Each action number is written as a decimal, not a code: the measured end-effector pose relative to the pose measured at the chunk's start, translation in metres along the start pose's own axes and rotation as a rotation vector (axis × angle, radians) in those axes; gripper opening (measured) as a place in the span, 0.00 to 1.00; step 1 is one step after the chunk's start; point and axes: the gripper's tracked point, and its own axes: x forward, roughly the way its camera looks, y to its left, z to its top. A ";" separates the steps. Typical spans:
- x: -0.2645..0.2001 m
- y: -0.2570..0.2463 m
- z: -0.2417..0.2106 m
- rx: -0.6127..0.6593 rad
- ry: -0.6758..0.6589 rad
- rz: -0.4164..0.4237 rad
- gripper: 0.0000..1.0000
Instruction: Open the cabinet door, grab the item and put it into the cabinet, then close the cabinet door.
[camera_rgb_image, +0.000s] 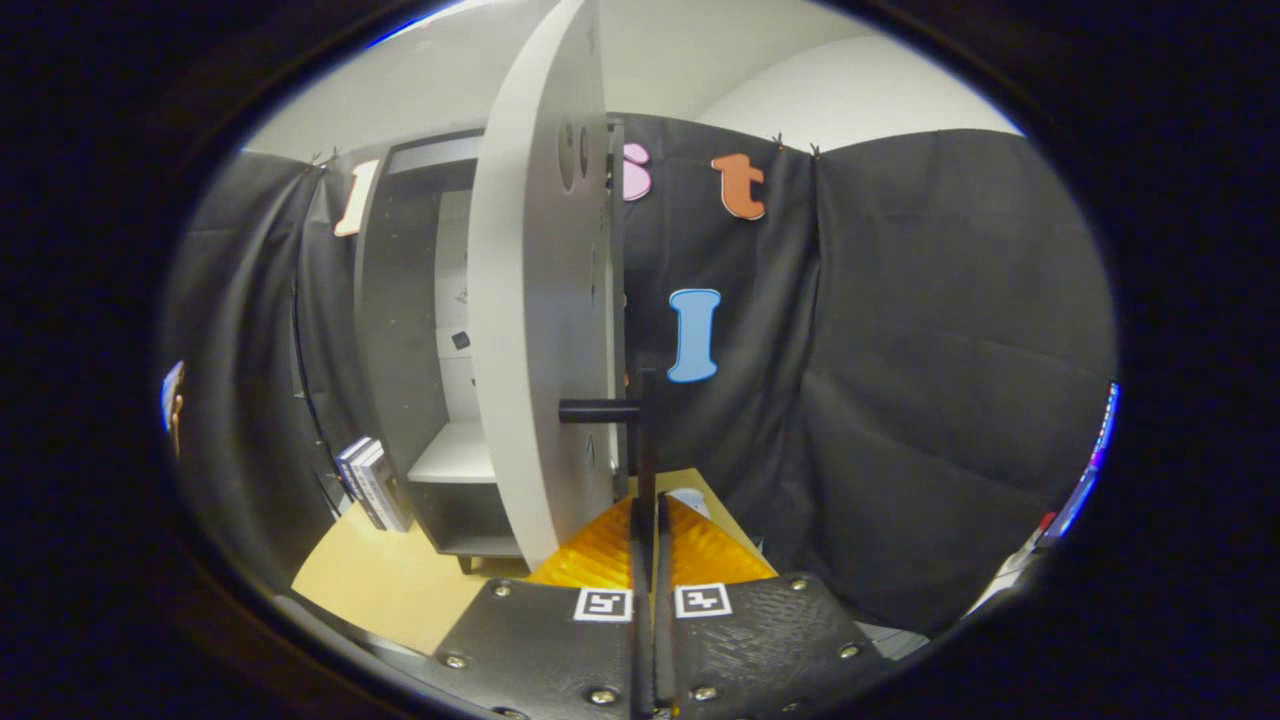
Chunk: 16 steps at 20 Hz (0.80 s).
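Cabinet: tall, dark grey carcass, standing on short feet on the tan counter, backed against the booth's black cloth wall. Interior visible through the opening: pale back panel, one pale shelf low down, bare where seen; a small dark spot on the back panel, cannot identify. Cabinet door: light grey slab, swung open, seen nearly edge-on just ahead of the tongs; round holes near its top. Door handle: dark vertical bar on a short horizontal standoff from the door face. Item: small stack of book-like boxes, grey with pale edges, leaning beside the cabinet's left side on the counter, outside it. Tongs: fingers drawn together, tips at the handle bar's lower end; grip on it cannot be confirmed.
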 end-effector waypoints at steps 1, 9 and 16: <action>-0.002 -0.006 0.000 0.003 0.002 -0.016 0.02; -0.034 -0.052 -0.003 -0.009 -0.028 -0.197 0.01; -0.032 0.020 0.000 -0.061 -0.076 -0.071 0.01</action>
